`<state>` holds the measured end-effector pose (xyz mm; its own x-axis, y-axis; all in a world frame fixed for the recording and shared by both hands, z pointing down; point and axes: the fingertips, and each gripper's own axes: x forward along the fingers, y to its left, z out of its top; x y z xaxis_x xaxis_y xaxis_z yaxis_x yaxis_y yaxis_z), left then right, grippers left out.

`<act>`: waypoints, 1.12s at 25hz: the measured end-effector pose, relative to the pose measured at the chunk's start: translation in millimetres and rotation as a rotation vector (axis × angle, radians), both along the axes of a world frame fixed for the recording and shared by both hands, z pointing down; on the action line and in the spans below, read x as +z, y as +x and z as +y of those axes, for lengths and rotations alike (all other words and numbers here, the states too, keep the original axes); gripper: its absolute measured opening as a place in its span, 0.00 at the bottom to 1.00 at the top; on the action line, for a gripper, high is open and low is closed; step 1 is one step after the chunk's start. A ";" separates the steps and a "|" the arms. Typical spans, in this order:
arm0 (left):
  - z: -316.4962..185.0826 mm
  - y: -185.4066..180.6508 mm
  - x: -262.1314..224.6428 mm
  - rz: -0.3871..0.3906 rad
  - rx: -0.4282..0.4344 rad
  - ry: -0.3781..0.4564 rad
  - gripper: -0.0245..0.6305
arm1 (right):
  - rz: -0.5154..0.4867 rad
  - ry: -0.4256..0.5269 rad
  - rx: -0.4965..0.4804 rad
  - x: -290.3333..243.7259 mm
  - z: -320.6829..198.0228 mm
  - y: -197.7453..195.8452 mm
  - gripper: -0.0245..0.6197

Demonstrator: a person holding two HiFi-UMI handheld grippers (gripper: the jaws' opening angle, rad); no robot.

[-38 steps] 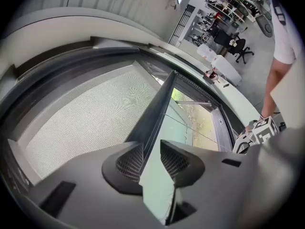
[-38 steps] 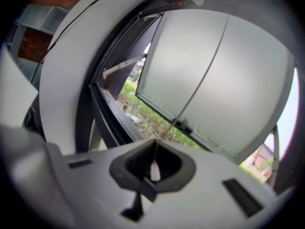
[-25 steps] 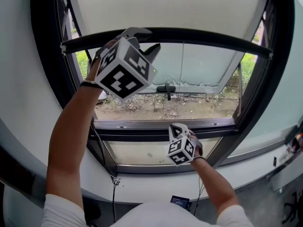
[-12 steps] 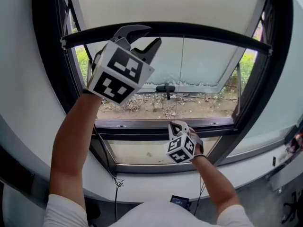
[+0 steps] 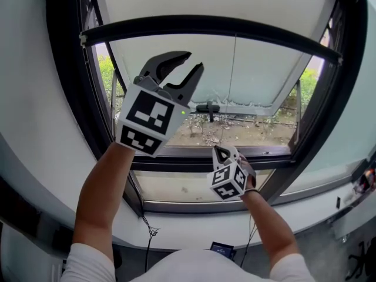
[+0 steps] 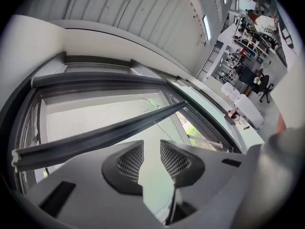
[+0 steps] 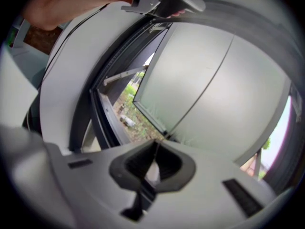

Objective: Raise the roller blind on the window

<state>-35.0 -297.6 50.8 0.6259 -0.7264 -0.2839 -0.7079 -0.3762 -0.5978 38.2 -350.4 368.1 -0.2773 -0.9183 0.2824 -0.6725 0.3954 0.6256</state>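
The roller blind [image 5: 205, 2] hangs over the top of the window, its dark bottom bar [image 5: 211, 25] running across the frame. A thin pull cord [image 5: 232, 87] drops from the bar to my right gripper [image 5: 224, 152], which is shut on it near the lower frame rail. In the right gripper view the cord [image 7: 200, 92] runs straight into the closed jaws of the right gripper [image 7: 155, 159]. My left gripper [image 5: 191, 62] is open below the bar, holding nothing. Seen from the left gripper [image 6: 151, 159], the bar [image 6: 95, 137] crosses beyond the tips.
A black window handle [image 5: 207, 108] sits on the tilted-out sash [image 5: 258, 75], with gravel and grass outside. The dark window frame [image 5: 64, 87] encloses everything. A cable [image 5: 144, 228] hangs under the sill. Office shelves and a chair [image 6: 257, 75] lie off to the right.
My left gripper has come away from the bar, moving down and right and rolling, still open. The bar sits higher in the view. The right gripper rose slightly, still shut on the cord.
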 end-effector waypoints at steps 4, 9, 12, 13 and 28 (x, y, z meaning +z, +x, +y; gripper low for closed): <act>5.8 -5.3 13.5 0.063 0.029 -0.029 0.22 | -0.006 0.020 0.001 -11.6 2.1 -0.1 0.07; 10.1 -7.2 38.2 0.113 0.056 -0.074 0.22 | -0.016 0.034 0.004 -18.8 3.0 0.8 0.07; 10.9 -10.8 56.4 0.148 0.065 -0.103 0.22 | -0.022 0.050 0.005 -23.8 3.0 0.4 0.07; 11.2 -12.1 62.5 0.157 0.067 -0.112 0.22 | -0.022 0.057 0.006 -26.7 3.0 0.2 0.07; 21.0 -29.9 146.2 0.271 0.075 -0.280 0.22 | -0.044 0.083 0.015 -42.7 5.1 4.4 0.07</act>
